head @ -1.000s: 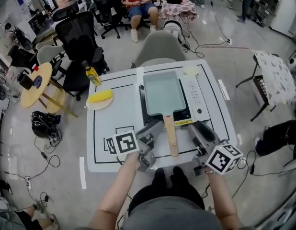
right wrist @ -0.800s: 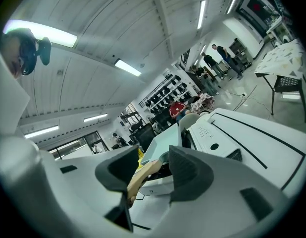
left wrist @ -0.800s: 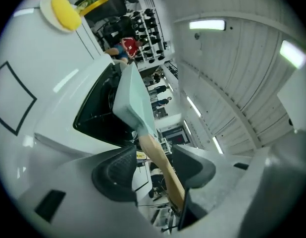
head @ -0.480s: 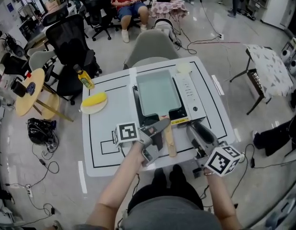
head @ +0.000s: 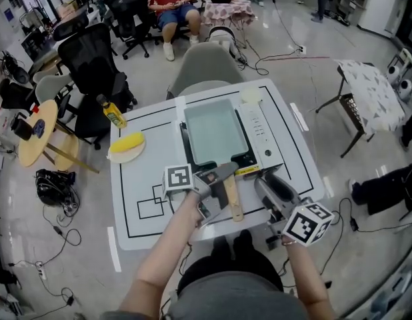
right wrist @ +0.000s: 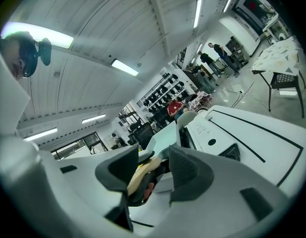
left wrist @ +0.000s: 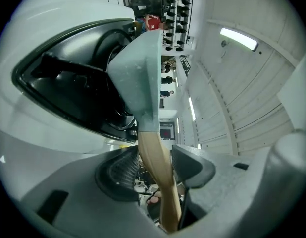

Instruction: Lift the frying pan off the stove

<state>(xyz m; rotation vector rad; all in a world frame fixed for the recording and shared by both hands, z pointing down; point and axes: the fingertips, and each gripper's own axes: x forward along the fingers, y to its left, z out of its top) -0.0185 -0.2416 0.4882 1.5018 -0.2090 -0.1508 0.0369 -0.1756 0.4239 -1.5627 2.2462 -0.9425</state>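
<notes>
Left gripper works at the near edge of the white table, to the right of a plate bearing a yellow item on the table's left part. Its jaws stand apart with the wooden handle between them. The pads lie close on either side of the wood, though a firm squeeze cannot be made out. That handle runs from the near side of the frying pan, a rectangular pale teal pan. The pan sits flat on the black burner of the stove at the table's middle, handle pointing toward the person. The stove's white control strip runs along the pan's right side.

Right of the handle, the right gripper hovers over the table's near right part, apart from the pan and the stove. Its jaws are spread with nothing held between them; past them its own view shows the handle and the other gripper.
</notes>
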